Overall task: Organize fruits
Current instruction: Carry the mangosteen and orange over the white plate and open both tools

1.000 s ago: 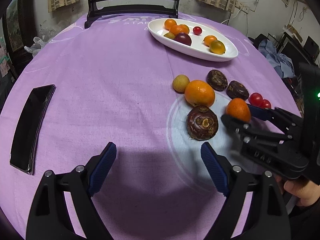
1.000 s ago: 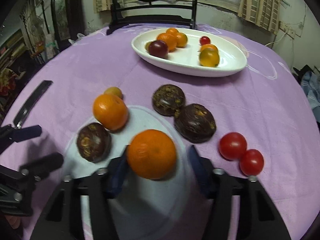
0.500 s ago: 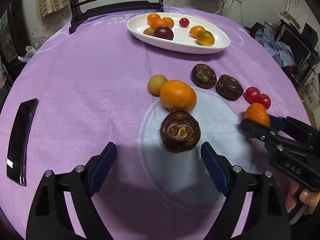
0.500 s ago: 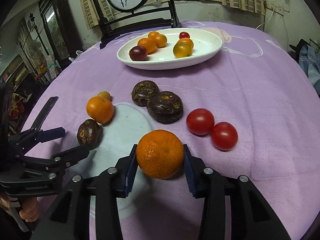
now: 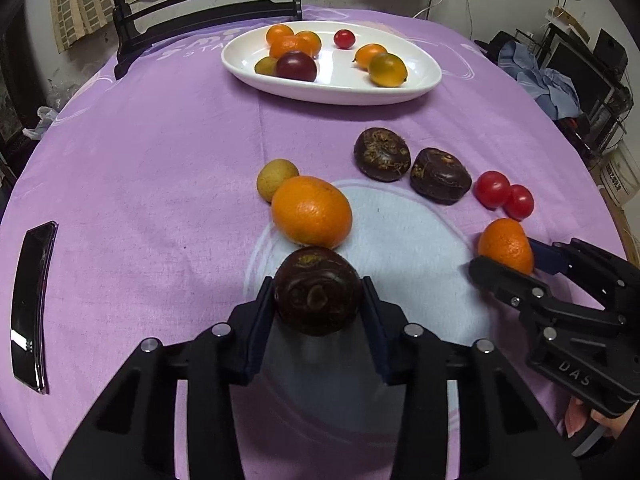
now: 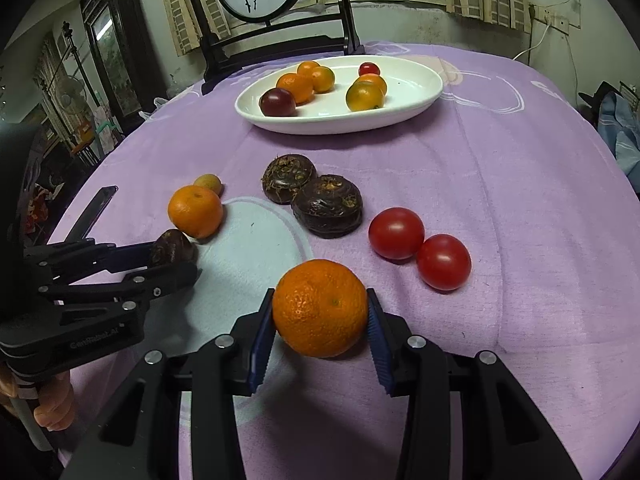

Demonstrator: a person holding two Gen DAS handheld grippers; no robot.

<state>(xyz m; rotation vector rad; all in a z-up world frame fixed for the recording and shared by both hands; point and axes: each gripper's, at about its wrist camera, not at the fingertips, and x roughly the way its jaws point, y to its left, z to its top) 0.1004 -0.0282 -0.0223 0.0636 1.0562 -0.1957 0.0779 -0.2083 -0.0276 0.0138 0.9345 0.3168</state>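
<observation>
My left gripper (image 5: 319, 300) is shut on a dark brown water chestnut (image 5: 318, 290), also in the right wrist view (image 6: 173, 247). My right gripper (image 6: 320, 312) is shut on a small orange (image 6: 321, 307), also in the left wrist view (image 5: 506, 245). On the purple cloth lie another orange (image 5: 311, 211), a small yellow fruit (image 5: 276, 179), two dark chestnuts (image 5: 382, 154) (image 5: 440, 176) and two red tomatoes (image 5: 492, 189) (image 5: 519, 201). A white oval plate (image 5: 416, 90) at the back holds several fruits.
A black phone (image 5: 32, 306) lies at the table's left edge. A dark wooden stand (image 6: 276, 46) rises behind the plate. Clothes and clutter (image 5: 548, 88) sit off the table's right side.
My left gripper moved forward and shut on the dark chestnut. My right gripper kept its orange and drew back a little toward the near right of the table.
</observation>
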